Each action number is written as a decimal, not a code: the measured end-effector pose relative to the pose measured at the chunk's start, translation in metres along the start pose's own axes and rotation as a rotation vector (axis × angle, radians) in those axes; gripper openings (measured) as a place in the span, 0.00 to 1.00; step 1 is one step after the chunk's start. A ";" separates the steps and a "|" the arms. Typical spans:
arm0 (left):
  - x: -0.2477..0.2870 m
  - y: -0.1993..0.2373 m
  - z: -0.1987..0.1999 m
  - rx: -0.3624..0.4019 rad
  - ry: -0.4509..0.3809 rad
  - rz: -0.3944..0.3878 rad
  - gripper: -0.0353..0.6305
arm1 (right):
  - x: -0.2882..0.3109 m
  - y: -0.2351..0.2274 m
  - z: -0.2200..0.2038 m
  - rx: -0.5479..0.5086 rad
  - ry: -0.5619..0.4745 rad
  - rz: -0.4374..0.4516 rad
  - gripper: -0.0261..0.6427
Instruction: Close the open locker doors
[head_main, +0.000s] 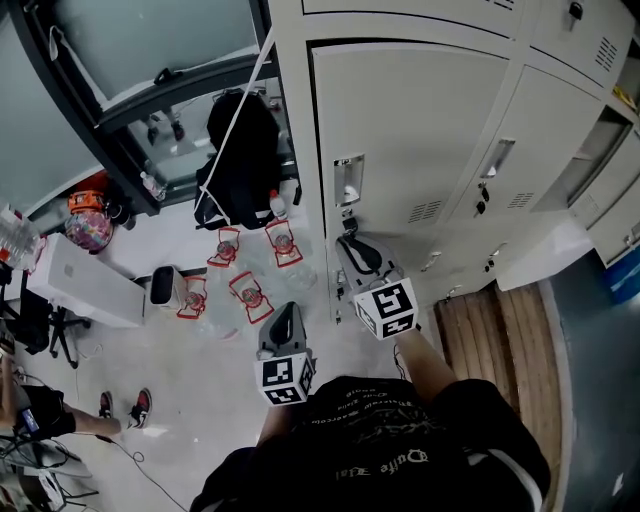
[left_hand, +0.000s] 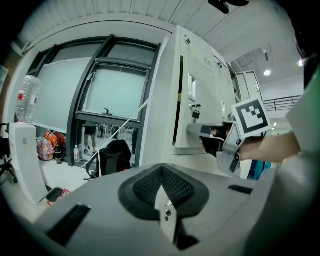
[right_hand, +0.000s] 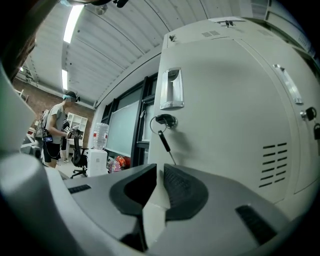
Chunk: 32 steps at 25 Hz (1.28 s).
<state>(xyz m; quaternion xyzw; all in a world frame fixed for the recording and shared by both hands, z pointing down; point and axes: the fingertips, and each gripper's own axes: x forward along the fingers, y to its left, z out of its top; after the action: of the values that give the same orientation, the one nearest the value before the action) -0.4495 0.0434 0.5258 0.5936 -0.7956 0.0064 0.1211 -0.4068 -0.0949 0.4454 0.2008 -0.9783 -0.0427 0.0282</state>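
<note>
Right gripper (head_main: 350, 245), jaws a slit apart, empty: press flat on locker door (head_main: 410, 130) beside handle (head_main: 347, 181); door seemingly ajar. Left gripper (head_main: 285, 312) closed, idle.

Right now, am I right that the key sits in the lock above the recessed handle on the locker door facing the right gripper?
Not quite: the lock with its key sits below the recessed handle, not above it, on the locker door facing the right gripper. The right gripper view shows it.
</note>
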 end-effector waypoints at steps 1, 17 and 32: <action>0.002 0.002 0.001 0.002 -0.004 0.001 0.06 | 0.003 -0.002 -0.001 -0.002 0.003 -0.004 0.11; 0.018 0.011 0.001 0.007 0.003 -0.018 0.06 | 0.021 -0.030 -0.006 0.010 0.020 -0.075 0.09; 0.044 -0.057 -0.015 0.054 0.078 -0.251 0.06 | -0.053 -0.058 -0.019 0.149 0.058 -0.141 0.12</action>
<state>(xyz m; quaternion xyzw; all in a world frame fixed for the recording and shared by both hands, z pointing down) -0.4047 -0.0121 0.5419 0.6910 -0.7092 0.0357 0.1356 -0.3343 -0.1280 0.4568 0.2718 -0.9610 0.0342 0.0382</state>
